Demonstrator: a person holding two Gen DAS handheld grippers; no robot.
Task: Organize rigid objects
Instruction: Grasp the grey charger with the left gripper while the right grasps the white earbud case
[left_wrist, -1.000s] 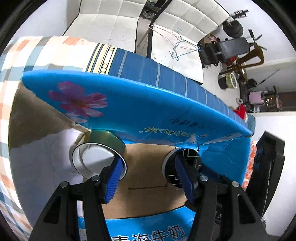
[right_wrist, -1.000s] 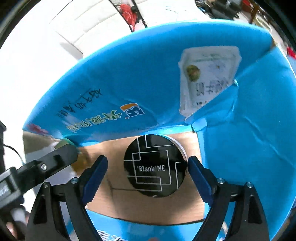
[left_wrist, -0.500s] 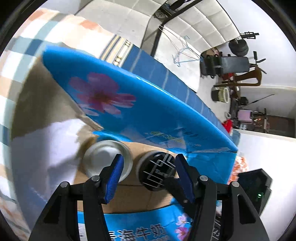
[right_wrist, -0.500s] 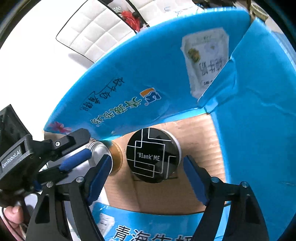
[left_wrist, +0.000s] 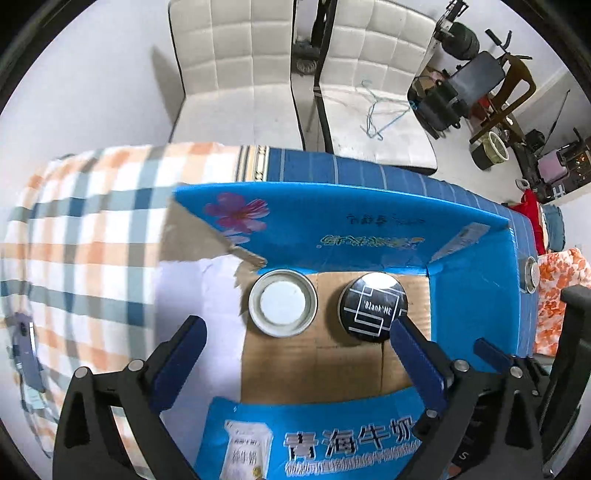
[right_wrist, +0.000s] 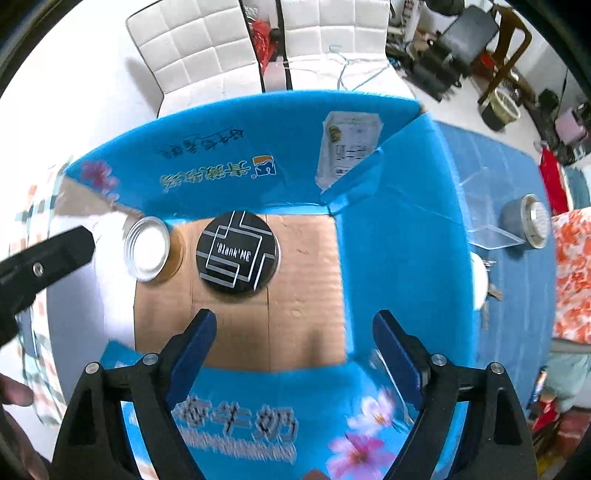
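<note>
An open blue milk carton box (left_wrist: 388, 236) lies with a bare cardboard floor. On that floor stand a silver tin (left_wrist: 282, 302) with a white inside and, just to its right, a black round tin (left_wrist: 373, 306) lettered "Blank ME". My left gripper (left_wrist: 297, 332) hovers above them, its jaws opening wide with nothing gripped. In the right wrist view the black tin (right_wrist: 236, 253) and silver tin (right_wrist: 147, 247) sit beyond my right gripper (right_wrist: 295, 325), whose jaws are opening over bare cardboard with nothing between them. The box wall (right_wrist: 399, 206) rises to its right.
The box rests on a plaid cloth (left_wrist: 92, 221) and a blue striped cloth (left_wrist: 369, 173). To the right of the box are a clear plastic container (right_wrist: 487, 210) and a grey roll (right_wrist: 528, 221). Two white padded chairs (left_wrist: 240, 74) stand behind.
Both grippers have lifted up out of the box. The left jaws have spread wide, and the silver tin now stands free beside the black tin.
</note>
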